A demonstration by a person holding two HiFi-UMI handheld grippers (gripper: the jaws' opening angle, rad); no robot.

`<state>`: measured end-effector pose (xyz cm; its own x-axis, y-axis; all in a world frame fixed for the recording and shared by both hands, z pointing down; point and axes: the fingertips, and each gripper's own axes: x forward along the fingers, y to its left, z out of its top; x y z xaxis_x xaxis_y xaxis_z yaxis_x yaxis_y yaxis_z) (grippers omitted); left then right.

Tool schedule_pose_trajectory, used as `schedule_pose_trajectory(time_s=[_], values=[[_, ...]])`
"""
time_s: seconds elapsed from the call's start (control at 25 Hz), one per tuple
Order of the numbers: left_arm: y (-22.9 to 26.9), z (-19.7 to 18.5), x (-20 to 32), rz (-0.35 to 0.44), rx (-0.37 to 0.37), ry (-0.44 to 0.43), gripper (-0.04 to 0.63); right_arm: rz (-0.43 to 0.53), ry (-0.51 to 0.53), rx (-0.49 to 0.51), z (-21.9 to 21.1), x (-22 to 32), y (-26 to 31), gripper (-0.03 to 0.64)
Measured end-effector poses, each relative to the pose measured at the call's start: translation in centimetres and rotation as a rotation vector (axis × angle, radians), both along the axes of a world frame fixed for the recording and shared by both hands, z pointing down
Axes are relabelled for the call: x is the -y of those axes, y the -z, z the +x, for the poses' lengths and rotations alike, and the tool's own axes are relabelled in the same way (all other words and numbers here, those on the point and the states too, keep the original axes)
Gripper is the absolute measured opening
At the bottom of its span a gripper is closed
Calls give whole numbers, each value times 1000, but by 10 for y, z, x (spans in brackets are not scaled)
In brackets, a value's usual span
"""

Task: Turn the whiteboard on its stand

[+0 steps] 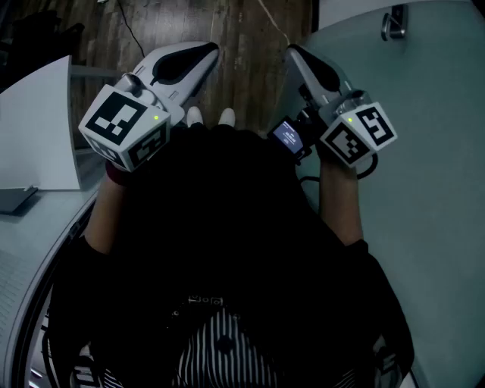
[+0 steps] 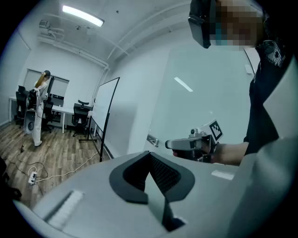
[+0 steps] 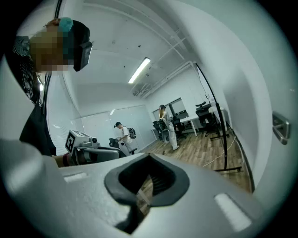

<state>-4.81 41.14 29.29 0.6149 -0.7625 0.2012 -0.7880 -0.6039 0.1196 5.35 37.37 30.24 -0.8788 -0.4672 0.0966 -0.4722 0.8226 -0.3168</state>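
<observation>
Both grippers are held up in front of the person's chest, above a wooden floor (image 1: 227, 26).

**Left gripper** (image 1: 211, 51): on the left of the scene, pointing away from the person and slightly to the right. Its own view shows the jaws pressed together with nothing between them.

**Right gripper** (image 1: 297, 54): on the right, pointing away and slightly to the left, so the two tips lean towards each other but stay apart. Its jaws are likewise closed and hold nothing. A small lit screen (image 1: 288, 135) sits on its inner side, near the hand.

**Whiteboard** (image 1: 432, 197): a large pale panel filling the right side of the scene, just beside the right gripper. A metal clip (image 1: 394, 23) is fixed near its far edge. In the head view the right gripper overlaps the panel's left edge, and contact there cannot be judged. In the right gripper view the panel lies off to the right of the jaws, clear of them. Neither pair of jaws is on the panel or the clip.

**Surroundings:**
- A white panel (image 1: 42, 125) stands at the near left.
- In the left gripper view a second board (image 2: 106, 104) on a dark-framed stand is far off across the room.
- Past that board are desks and office chairs (image 2: 81, 116).
- A bystander (image 2: 39, 111) stands at the far left.
- A cable (image 2: 56, 172) trails across the floor.
</observation>
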Motion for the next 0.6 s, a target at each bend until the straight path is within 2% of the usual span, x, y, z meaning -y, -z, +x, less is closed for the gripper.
schedule_pose_trajectory(time_s=[0.2, 0.36, 0.48, 0.6], values=[[4, 14, 9, 43, 64, -29, 3, 29, 4, -22, 0, 1, 2, 0], [17, 23, 17, 59, 25, -48, 3, 53, 20, -70, -3, -1, 4, 0], [19, 27, 19, 48, 33, -69, 3, 105, 37, -130, -5, -4, 6, 0], [16, 34, 26, 55, 43, -75, 3, 87, 37, -132, -3, -2, 0, 0]])
